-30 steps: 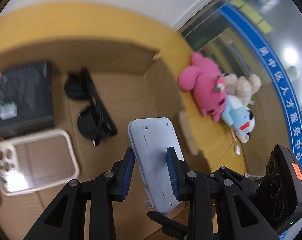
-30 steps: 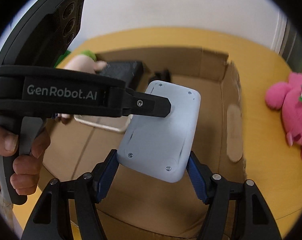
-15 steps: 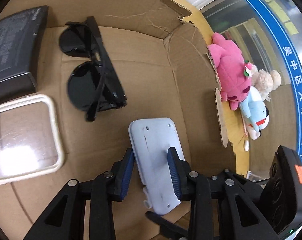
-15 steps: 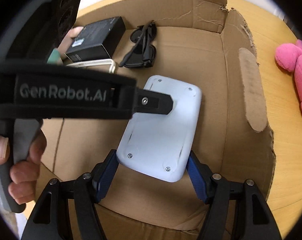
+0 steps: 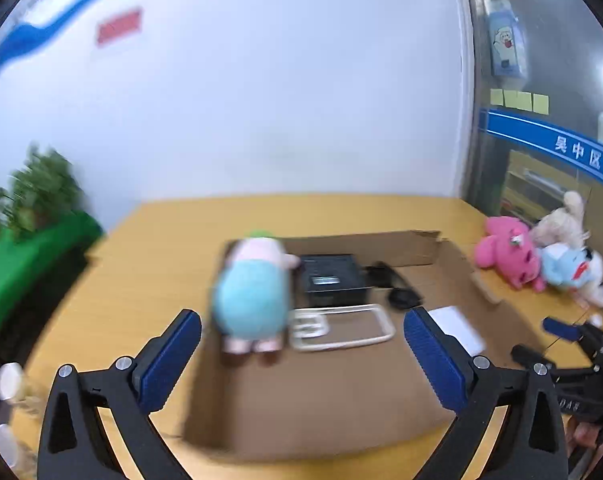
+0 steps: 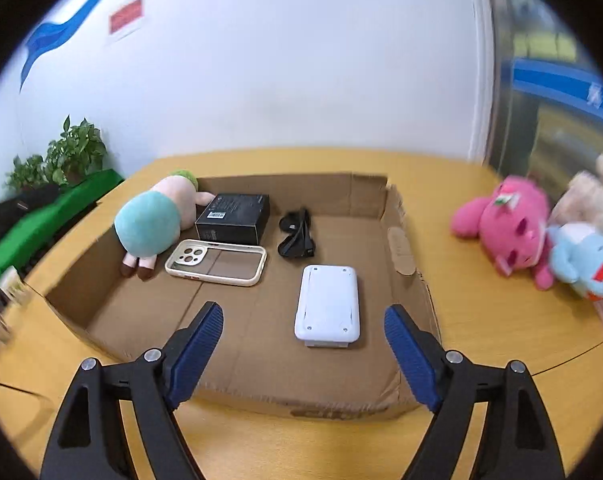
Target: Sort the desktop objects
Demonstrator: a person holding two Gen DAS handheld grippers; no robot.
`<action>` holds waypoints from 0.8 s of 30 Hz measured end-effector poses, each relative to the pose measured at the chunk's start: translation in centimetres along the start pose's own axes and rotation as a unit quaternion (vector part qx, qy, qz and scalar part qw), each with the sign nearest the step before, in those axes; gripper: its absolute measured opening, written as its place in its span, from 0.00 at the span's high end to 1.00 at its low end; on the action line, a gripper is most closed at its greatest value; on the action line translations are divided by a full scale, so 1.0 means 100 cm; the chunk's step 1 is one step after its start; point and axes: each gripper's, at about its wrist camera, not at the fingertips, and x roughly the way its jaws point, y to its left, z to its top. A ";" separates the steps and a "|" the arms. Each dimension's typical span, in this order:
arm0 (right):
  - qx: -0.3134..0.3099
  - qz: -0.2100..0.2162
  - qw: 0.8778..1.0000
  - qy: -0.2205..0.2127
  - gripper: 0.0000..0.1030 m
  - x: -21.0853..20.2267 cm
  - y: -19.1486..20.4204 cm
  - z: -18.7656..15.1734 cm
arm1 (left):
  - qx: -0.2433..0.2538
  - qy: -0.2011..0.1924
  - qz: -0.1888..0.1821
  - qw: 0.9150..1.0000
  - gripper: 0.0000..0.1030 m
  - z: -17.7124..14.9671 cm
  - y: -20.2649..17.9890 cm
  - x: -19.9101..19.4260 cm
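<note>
The right claw (image 6: pixel 303 342) is released: its blue pads have just been spreading and nothing sits between them. Just beyond it, in the near right part of the cardboard box (image 6: pixel 397 200), lies the white device (image 6: pixel 328 306), flat on the box floor, free of both claws. The left claw (image 5: pixel 302 354) is also released, its jaws having just swung wide apart with nothing in them; it hangs over the near edge of the box, and its view is blurred.

Farther into the box, a clear phone case (image 6: pixel 216 262) with a cream rim lies flat, left of the white device. Behind the case stands a black box (image 6: pixel 234 218) with a barcode label on its near face. To the right of that, black sunglasses (image 6: pixel 296 234) rest folded on the box floor. At the far left of the box lies a plush toy (image 6: pixel 153 222) with a teal body and pink head, touching the black box.

The cardboard box sits on a yellow tabletop (image 6: pixel 481 320). On the tabletop to the right, well apart from the box, a pink plush (image 6: pixel 505 220), a light blue plush (image 6: pixel 585 256) and a beige plush (image 6: pixel 593 192) lie bunched together. Far left, a green potted plant (image 6: pixel 67 152) stands against the white wall (image 6: pixel 281 60).
</note>
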 end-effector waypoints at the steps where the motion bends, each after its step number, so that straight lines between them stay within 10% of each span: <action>1: -0.007 -0.005 1.000 -0.009 0.19 0.004 0.003 -0.003 | 0.004 -0.009 0.007 1.000 0.00 -0.011 0.002 -0.006; 10: 0.009 -0.013 0.999 -0.042 0.18 0.027 0.027 -0.030 | 0.008 0.012 0.052 0.999 0.00 -0.094 -0.014 0.045; 15: 0.017 -0.028 0.998 -0.049 0.00 0.037 0.020 -0.033 | 0.003 -0.005 0.071 0.997 0.00 -0.104 -0.011 0.060; 24: 0.013 -0.024 0.997 -0.069 0.00 0.033 0.022 -0.039 | 0.004 -0.015 0.068 0.998 0.00 -0.107 -0.010 0.062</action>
